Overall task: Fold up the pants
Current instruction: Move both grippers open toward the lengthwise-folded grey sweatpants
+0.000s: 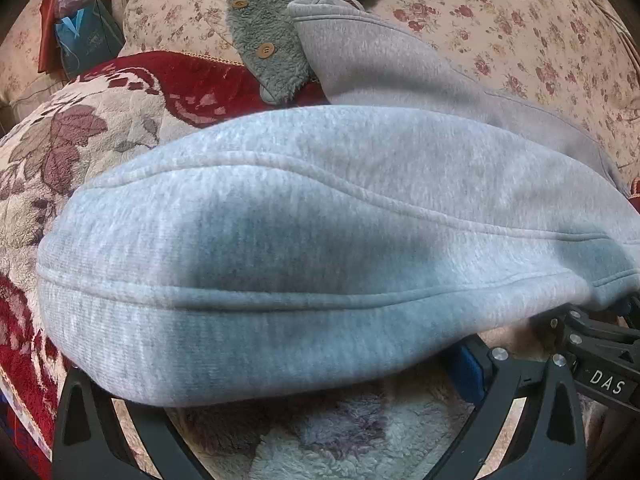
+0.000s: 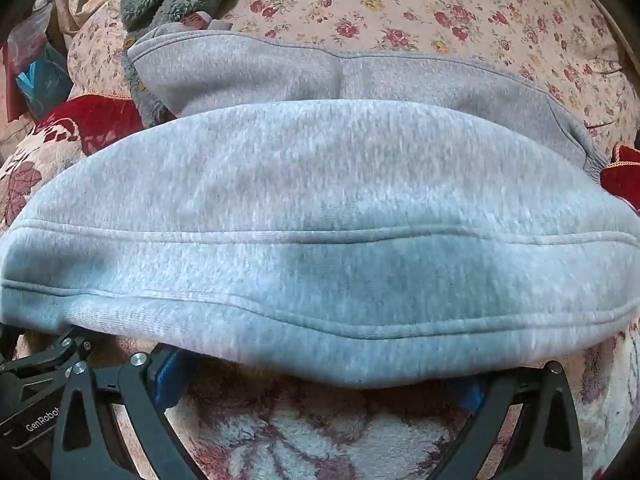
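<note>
On one plush blanket (image 2: 320, 440), one pair of grey pants (image 2: 320, 240) lies folded.

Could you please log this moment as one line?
light grey fleece pants folded | left gripper open | right gripper open | on floral plush blanket

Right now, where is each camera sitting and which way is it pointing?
Left wrist: on the left gripper, low over the bed, facing forward across the light grey fleece pants toward a green fuzzy buttoned garment; its two black fingers show, plus the right gripper at lower right.
Right wrist: on the right gripper, facing the same way; its black fingers and the left gripper at lower left show.
Shared: the pants' ribbed hem draped over both grippers, the red floral plush blanket, the rose-print sheet.
</note>
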Available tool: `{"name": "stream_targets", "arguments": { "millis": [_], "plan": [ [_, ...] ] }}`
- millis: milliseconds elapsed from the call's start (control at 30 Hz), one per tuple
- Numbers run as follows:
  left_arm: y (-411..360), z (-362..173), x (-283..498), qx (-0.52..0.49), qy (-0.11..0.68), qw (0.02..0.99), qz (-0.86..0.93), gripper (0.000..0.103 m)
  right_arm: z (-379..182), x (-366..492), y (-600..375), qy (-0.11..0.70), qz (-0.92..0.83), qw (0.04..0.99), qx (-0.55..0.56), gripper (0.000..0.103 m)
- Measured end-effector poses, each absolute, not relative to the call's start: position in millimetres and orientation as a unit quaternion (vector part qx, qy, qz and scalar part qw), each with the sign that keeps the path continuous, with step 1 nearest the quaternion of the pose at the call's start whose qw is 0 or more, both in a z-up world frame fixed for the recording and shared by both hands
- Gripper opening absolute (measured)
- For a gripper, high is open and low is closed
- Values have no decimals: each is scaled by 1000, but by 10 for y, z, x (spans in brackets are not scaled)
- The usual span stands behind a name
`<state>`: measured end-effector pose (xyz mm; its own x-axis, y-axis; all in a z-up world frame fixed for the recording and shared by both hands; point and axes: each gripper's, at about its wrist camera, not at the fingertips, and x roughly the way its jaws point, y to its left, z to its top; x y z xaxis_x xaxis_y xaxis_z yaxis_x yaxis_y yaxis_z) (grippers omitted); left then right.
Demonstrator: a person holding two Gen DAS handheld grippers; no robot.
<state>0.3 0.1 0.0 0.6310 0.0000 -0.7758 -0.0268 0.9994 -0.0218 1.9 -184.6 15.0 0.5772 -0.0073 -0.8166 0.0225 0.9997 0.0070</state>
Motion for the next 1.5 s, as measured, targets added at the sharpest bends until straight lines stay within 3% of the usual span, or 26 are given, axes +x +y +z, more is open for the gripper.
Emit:
{"name": "stream_targets", "arguments": {
  "millis": [833, 1200, 1500],
  "plan": [
    [-23, 191, -208, -23, 448, 894, 12, 103, 298, -183, -2053, 459, 58, 887, 14, 102],
    [-68, 610, -542, -68, 378, 923, 11, 103, 803, -673, -2441, 420, 83, 903, 28, 103],
    [-424, 898, -623, -10, 327, 945, -29, 103, 1086, -900, -2747, 389, 62, 919, 29, 103]
  ]
}}
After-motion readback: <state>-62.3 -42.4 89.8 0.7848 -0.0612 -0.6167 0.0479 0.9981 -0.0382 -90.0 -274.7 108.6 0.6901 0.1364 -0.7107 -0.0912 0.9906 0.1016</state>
